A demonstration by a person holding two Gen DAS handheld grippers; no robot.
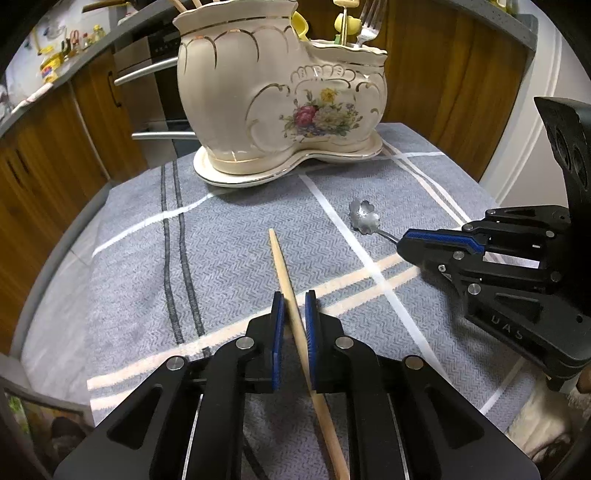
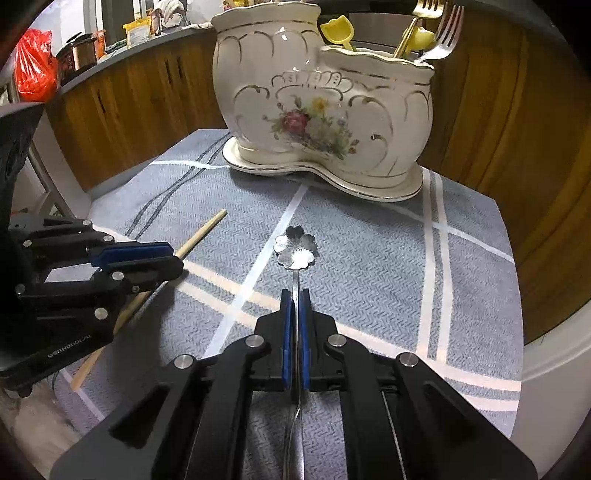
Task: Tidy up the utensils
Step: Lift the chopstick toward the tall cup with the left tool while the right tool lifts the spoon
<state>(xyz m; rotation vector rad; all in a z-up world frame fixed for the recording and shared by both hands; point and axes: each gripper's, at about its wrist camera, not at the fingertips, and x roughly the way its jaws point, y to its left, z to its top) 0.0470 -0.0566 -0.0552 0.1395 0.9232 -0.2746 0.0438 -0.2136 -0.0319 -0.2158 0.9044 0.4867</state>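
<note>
Both claws are down on the worktop point(image 1: 129, 229), on the near side of the ceramic utensil holder point(image 1: 280, 96). Left claw point(image 1: 294, 306): jaws nearly closed around a wooden chopstick point(image 1: 282, 266), which lies slantwise between the blue pads point(image 1: 279, 317); at the tips a slim gap shows on either side, so contact appears to be further back. Right claw point(image 2: 295, 304): closed tight on the thin stem of a flower-bowled metal spoon point(image 2: 296, 247), bowl pointing toward the holder. Both utensils seem to rest on the grey cloth point(image 2: 369, 258); neither is in the holder yet. Risks, as judged: the chopstick is gripped off-axis and partway along, so it could pivot or slide out on lifting; the spoon stem is narrow and smooth, and the heavy bowl could twist it between the pads. The holder's right compartment already carries forks point(image 2: 443, 33) and yellow utensils point(image 2: 338, 33), so an incoming handle could snag there. The claws sit close together; carrying both loads to the holder at once could clash them. Not resolvable: whether either utensil has left the cloth, both compartment interiors, the spoon's handle end, the chopstick's near end under the left claw.
</note>
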